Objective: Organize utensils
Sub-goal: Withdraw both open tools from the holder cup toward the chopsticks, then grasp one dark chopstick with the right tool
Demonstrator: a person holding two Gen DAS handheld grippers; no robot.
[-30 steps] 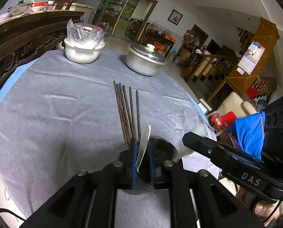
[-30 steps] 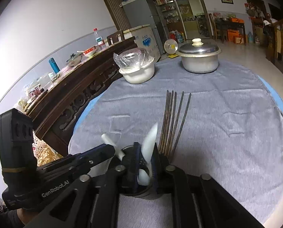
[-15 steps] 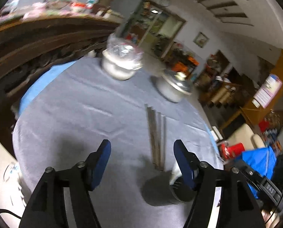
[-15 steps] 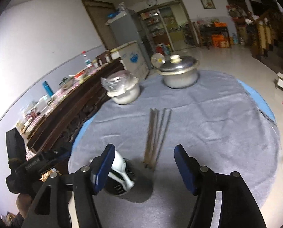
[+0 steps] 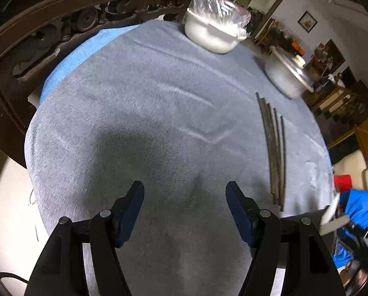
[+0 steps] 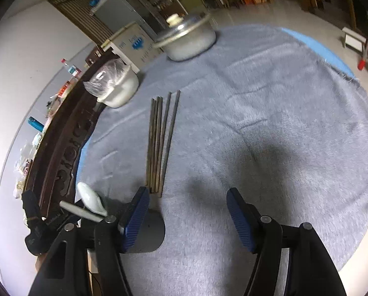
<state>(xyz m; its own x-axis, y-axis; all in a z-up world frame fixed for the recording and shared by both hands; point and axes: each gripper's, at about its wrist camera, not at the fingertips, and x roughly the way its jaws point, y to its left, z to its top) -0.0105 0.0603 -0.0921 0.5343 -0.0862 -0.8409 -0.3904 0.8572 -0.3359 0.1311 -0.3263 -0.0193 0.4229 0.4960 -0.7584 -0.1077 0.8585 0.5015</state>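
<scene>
Several dark chopsticks [image 5: 274,148] lie side by side on the grey cloth; they also show in the right wrist view [image 6: 160,143]. A grey utensil cup [image 6: 148,234] stands at the near left, partly behind my right gripper's left finger, with white spoons [image 6: 90,201] sticking out of it. In the left wrist view only the spoon ends [image 5: 332,215] show at the right edge. My left gripper [image 5: 185,212] is open and empty above bare cloth, left of the chopsticks. My right gripper [image 6: 187,214] is open and empty, just right of the cup.
A white bowl covered in plastic [image 5: 214,30] and a lidded metal pot [image 5: 288,74] stand at the far side of the round table [image 6: 295,98]. A carved dark wooden sideboard [image 5: 48,32] runs along the left. The other hand-held gripper [image 6: 36,231] shows at the left.
Both grippers let go of the white spoons, which now stand in the cup. Both opened wide and drew apart: the left moved left, the right moved right of the cup.
</scene>
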